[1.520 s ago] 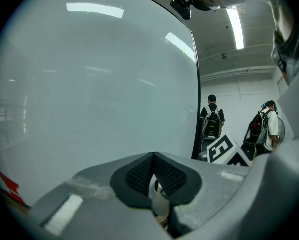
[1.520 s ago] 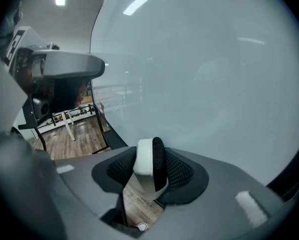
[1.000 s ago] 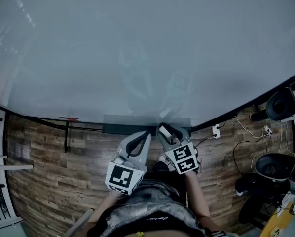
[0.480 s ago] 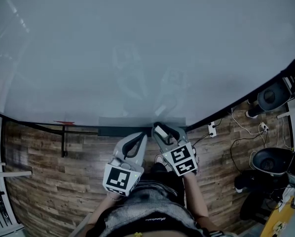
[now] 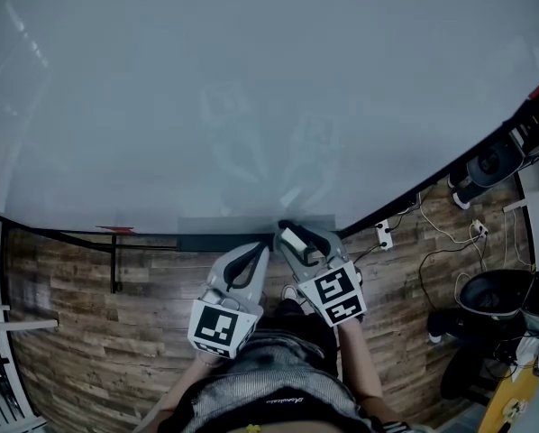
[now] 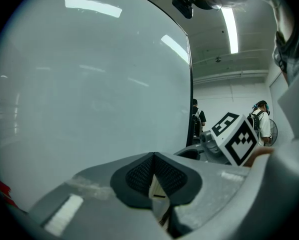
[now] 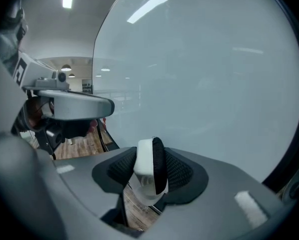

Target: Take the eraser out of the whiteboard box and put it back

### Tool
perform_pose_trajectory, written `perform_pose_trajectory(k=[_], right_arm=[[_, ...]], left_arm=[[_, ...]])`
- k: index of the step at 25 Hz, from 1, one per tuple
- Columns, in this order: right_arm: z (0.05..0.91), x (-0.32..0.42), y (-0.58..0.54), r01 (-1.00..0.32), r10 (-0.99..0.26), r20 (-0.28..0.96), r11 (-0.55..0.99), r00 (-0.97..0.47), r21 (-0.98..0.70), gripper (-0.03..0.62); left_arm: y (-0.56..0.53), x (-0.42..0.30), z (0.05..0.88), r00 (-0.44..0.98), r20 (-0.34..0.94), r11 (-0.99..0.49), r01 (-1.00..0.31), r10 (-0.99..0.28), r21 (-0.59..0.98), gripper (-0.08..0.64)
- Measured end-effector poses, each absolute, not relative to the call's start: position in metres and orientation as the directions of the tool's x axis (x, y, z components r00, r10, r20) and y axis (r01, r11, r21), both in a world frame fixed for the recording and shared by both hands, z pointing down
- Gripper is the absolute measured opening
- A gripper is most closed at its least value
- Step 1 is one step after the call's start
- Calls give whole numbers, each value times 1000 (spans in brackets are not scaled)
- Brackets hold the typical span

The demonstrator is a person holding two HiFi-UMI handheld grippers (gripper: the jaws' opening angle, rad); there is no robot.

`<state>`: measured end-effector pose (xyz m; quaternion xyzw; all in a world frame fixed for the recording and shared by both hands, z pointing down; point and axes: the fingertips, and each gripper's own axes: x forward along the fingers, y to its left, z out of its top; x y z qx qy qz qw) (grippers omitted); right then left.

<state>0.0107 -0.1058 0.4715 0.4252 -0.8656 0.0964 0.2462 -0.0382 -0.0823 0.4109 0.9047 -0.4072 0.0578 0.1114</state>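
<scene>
Forearms reach forward side by side, both tongs pointing at the bottom edge of the whiteboard (image 5: 251, 88). Left tongs (image 5: 256, 250) sit roughly level, pads closed tip to tip with nothing between them. Right tongs (image 5: 298, 238) pitch down a bit, jaws partly apart and clamped on the eraser (image 7: 144, 164), held on edge with white body on one pad and black felt on the other. The eraser is just in front of the board, by the right end of the whiteboard box (image 5: 206, 240).
</scene>
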Motion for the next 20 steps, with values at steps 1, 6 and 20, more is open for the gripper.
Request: perform_pose_trajectory(k=[1,6,20], right_arm=[[468,10,-105,-783,-690,505,620,-518,45,175],[453,9,-102,-776,-695,488,629,-529,54,174],[407,8,-102,-768,-713,436,636,-549,72,173]], left_arm=[[-82,-38,411,663,193,-646,-748,-723,152,2],[-81,-37,413,675,187,-668,-736,-714,110,2],[-83,-35,408,680,179,-672,-732,-711,114,2]])
